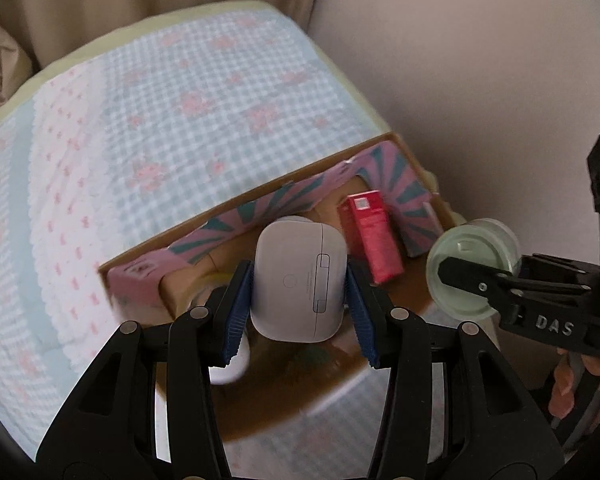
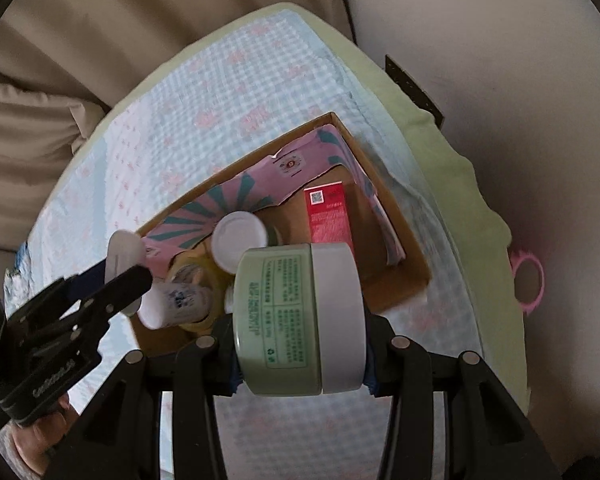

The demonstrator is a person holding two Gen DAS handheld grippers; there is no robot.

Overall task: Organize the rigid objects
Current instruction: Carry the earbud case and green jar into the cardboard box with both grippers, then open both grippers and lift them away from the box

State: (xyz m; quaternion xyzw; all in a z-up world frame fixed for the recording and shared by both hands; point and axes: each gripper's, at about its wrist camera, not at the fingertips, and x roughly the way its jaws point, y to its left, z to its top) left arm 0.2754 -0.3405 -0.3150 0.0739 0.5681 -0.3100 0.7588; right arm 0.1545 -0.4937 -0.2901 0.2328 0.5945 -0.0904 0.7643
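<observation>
Two grippers work over one cardboard box that sits on a checked cloth spread over a table. The left gripper is clamped on a white case, its blue pads pressed to both sides, and holds it above the box's near half. The right gripper grips one pale green jar with a white lid, lying sideways between its fingers, just above the box's near edge; in the left view the same jar hangs at the box's right corner. Inside the box lies one red carton, flat along the right wall beside the pink-and-teal striped flaps. Toward the left end stand one white round cap, one roll of clear tape, and one small white bottle lying on its side, crowded together and touching. Any further items under the jar are hidden.
</observation>
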